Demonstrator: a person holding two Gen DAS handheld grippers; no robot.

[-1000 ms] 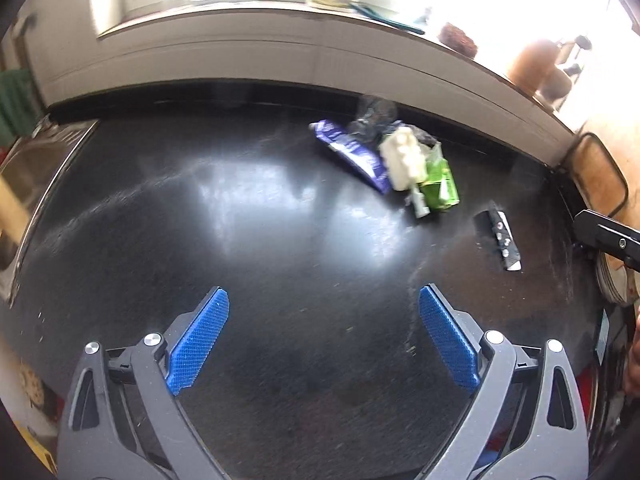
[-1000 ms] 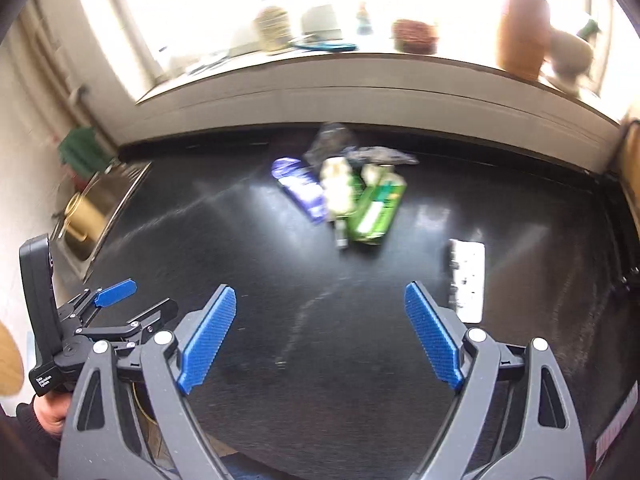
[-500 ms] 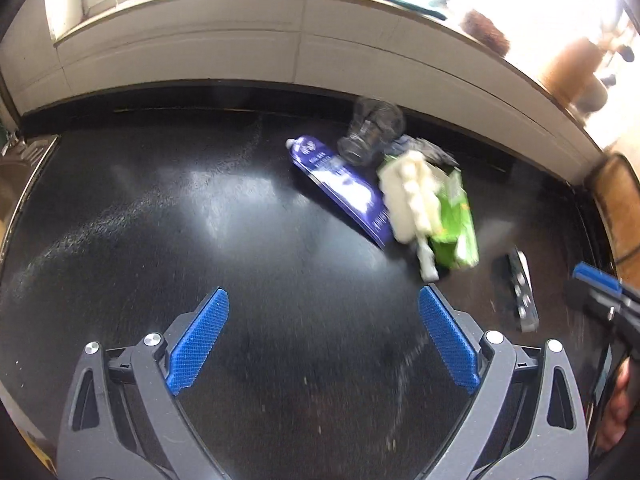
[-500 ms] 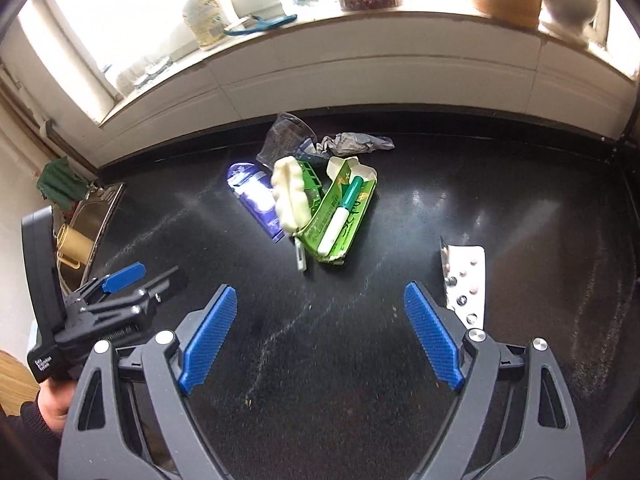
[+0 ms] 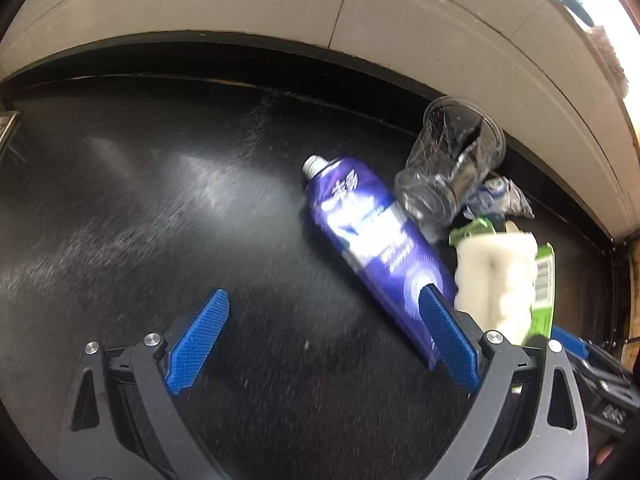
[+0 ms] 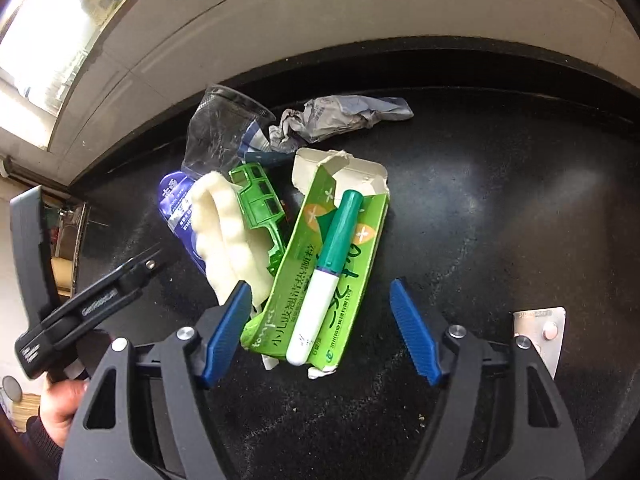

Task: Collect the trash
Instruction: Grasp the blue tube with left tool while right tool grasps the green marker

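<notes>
A heap of trash lies on the black counter. In the right wrist view my right gripper [image 6: 320, 328] is open, its jaws either side of an opened green carton [image 6: 320, 280] with a green and white pen [image 6: 324, 284] on it. A white foam piece [image 6: 228, 236], a green plastic part [image 6: 260, 208], a purple tube [image 6: 176, 208], a crushed clear cup [image 6: 220, 128] and a crumpled grey wrapper [image 6: 336, 116] lie around it. My left gripper [image 5: 320, 332] is open, its right fingertip over the purple tube [image 5: 372, 240]. The clear cup [image 5: 448, 164] and foam piece [image 5: 496, 276] lie right of the tube.
A pill blister [image 6: 544, 332] lies at the right by my right gripper. A pale tiled backsplash [image 5: 340, 12] runs along the counter's far edge. A sink [image 6: 64, 240] sits at the far left. The left gripper's handle [image 6: 80, 304] and the hand holding it show at the left of the right wrist view.
Both grippers have moved forward and down toward the trash heap. The right now straddles the green carton, the left has reached the purple tube. Both stay open.
</notes>
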